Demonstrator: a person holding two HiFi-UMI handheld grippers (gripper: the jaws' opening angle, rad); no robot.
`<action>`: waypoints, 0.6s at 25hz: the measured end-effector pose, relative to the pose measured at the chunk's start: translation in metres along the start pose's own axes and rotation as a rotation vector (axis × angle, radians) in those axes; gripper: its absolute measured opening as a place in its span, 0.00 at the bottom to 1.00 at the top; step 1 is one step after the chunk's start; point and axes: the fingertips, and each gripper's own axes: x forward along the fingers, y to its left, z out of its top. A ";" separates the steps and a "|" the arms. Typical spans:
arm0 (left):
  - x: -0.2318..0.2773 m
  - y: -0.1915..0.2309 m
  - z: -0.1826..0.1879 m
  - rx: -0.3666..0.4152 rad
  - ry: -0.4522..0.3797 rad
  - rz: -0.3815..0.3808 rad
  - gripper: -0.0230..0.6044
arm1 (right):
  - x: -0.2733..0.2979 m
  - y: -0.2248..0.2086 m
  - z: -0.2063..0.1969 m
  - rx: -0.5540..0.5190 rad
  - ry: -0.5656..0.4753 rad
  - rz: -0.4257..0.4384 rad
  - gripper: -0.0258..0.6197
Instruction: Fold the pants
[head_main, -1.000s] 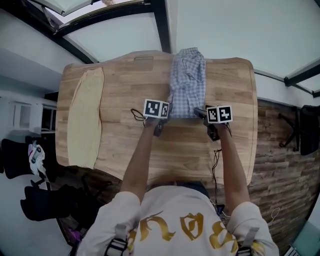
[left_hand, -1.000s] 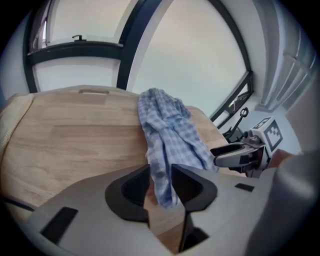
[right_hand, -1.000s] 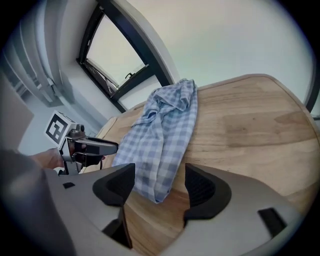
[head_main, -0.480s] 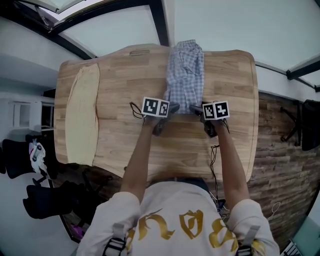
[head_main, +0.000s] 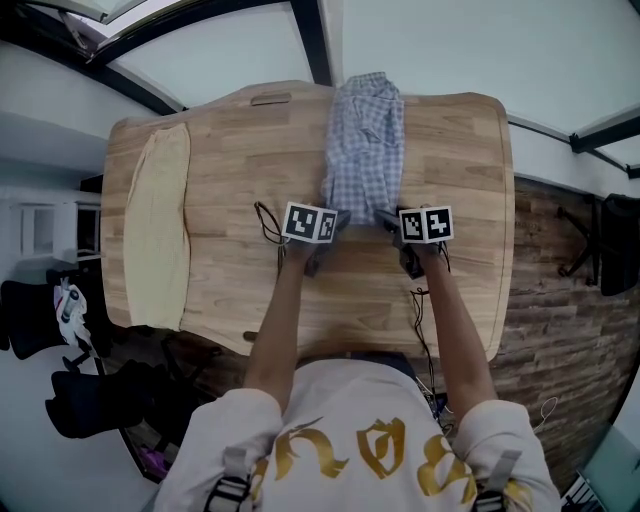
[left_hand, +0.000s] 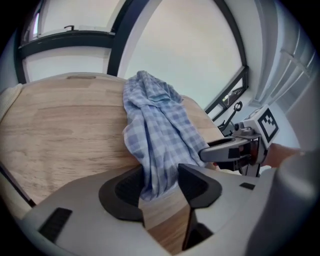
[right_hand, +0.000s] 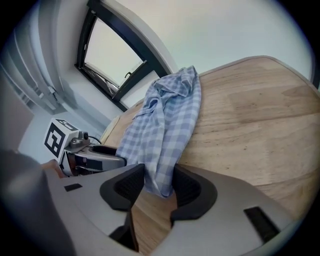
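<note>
Blue checked pants (head_main: 365, 150) lie folded in a long strip down the middle of the wooden table (head_main: 250, 180). My left gripper (head_main: 336, 220) is at the strip's near left corner and my right gripper (head_main: 390, 218) is at its near right corner. In the left gripper view the pants (left_hand: 160, 135) hang between the jaws of the left gripper (left_hand: 160, 187), which have just been closing, with a gap still at the right pad. In the right gripper view the pants (right_hand: 165, 125) fill the space between the closing jaws of the right gripper (right_hand: 159, 187), uncompressed.
A pale yellow cloth (head_main: 155, 240) lies along the table's left side. Black cables (head_main: 268, 225) trail from the grippers over the wood. A dark chair (head_main: 40, 320) stands on the floor to the left. Window frames run beyond the far edge.
The left gripper has slid in onto the pants' near left corner. Both grippers now have the cloth's near edge between their jaws. The right one has hardly moved.
</note>
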 end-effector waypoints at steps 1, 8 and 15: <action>0.001 -0.001 -0.001 0.019 0.012 -0.003 0.40 | 0.001 0.001 0.000 0.014 0.007 0.005 0.32; -0.002 -0.008 -0.001 -0.003 0.001 -0.047 0.18 | -0.008 0.018 0.004 -0.015 -0.008 0.012 0.14; -0.044 -0.025 -0.036 0.065 0.018 -0.098 0.17 | -0.031 0.058 -0.031 -0.025 -0.022 0.056 0.13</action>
